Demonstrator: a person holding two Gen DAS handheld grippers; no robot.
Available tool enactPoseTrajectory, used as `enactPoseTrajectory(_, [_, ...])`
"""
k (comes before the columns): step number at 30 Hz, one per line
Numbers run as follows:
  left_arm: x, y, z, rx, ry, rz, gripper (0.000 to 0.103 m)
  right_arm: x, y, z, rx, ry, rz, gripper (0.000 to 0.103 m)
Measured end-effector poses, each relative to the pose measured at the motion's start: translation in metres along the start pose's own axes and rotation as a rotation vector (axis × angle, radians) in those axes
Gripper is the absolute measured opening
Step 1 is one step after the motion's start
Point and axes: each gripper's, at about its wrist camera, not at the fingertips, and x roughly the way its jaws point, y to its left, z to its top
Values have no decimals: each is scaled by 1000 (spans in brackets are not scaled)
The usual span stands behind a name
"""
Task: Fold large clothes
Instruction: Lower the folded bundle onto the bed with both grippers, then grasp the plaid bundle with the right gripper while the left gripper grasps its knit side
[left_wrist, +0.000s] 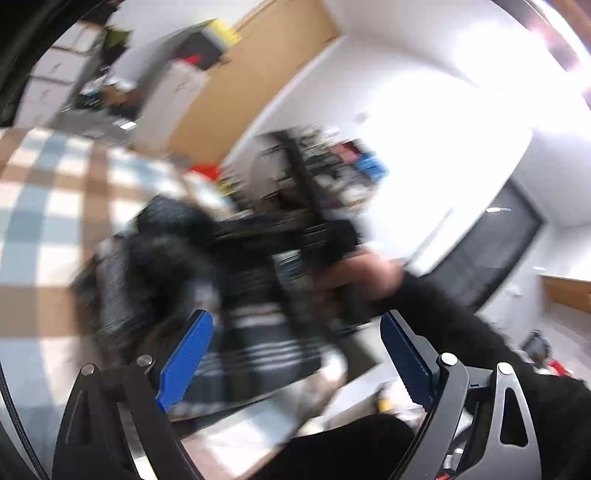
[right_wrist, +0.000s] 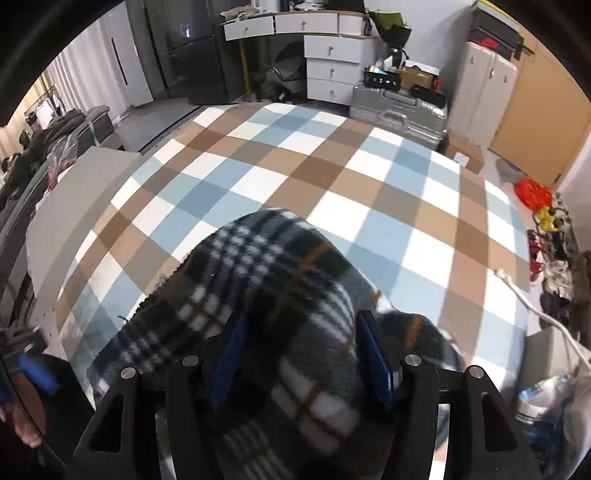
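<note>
Right wrist: plaid garment (right_wrist: 280, 295) bunched between the right gripper's (right_wrist: 301, 354) jaws.

Left wrist: tilted, blurred, faces the room's wall.
Right wrist: close above checked bed (right_wrist: 332, 177), facing drawers (right_wrist: 330, 70).
Shared: bed, plaid cloth (right_wrist: 266, 280).

Right tool (right_wrist: 301, 354) seemingly grips plaid garment (right_wrist: 266, 266) over checkered bedspread (right_wrist: 369, 184).

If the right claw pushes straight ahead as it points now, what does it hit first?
The dark plaid fleece garment: it is already bunched between the right claw and mounds up directly ahead. Beyond it lies the blue, brown and white checked bedcover.
</note>
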Motion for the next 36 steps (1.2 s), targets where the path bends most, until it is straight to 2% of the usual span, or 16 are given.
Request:
enactPoseTrajectory(2, [1, -7, 3, 20, -7, -58, 90, 3, -6, 3, 51, 3, 39, 56])
enactPoseTrajectory(4, [19, -11, 4, 42, 41, -48, 90, 3, -13, 4, 94, 5, 75, 52])
enactPoseTrajectory(6, [40, -6, 1, 49, 95, 32, 90, -1, -23, 4, 140, 2, 120, 48])
enactPoseTrajectory(7, [54, 2, -1, 46, 133, 127, 90, -4, -28, 3, 165, -4, 147, 47])
enactPoseTrajectory(10, [76, 40, -3, -74, 211, 262, 89, -20, -46, -3, 235, -52, 201, 43])
enactPoseTrajectory(13, [67, 49, 1, -152, 164, 235, 89, -56, -56, -20, 243, -185, 237, 45])
enactPoseTrajectory(19, [55, 39, -3, -113, 146, 278, 90, -117, -37, -80, 136, -439, 220, 58])
enactPoseTrajectory(23, [43, 44, 1, -166, 120, 208, 90, -146, -34, -134, 205, -650, 218, 63])
enactPoseTrajectory(25, [40, 42, 6, -161, 119, 125, 90, -157, -38, -154, 264, -769, 220, 71])
enactPoseTrajectory(27, [38, 33, 6, -135, 120, 43, 90, -169, -39, -173, 323, -906, 189, 88])
enactPoseTrajectory(29, [40, 25, 9, -85, 144, -53, 90, -179, -40, -183, 370, -1016, 145, 89])
enactPoseTrajectory(30, [38, 18, 10, -55, 151, -81, 90, -182, -41, -186, 404, -1063, 119, 97])
enactPoseTrajectory(31, [36, 11, 10, -23, 172, -114, 90, -184, -43, -187, 434, -1094, 85, 101])
enactPoseTrajectory(32, [36, 5, 8, 5, 216, -190, 90, -184, -44, -183, 481, -1104, 14, 103])
enactPoseTrajectory(34, [34, -3, 9, 34, 262, -271, 90, -179, -45, -170, 514, -1075, -41, 103])
enactPoseTrajectory(36, [30, -10, 8, 57, 306, -342, 90, -168, -43, -152, 521, -1011, -162, 103])
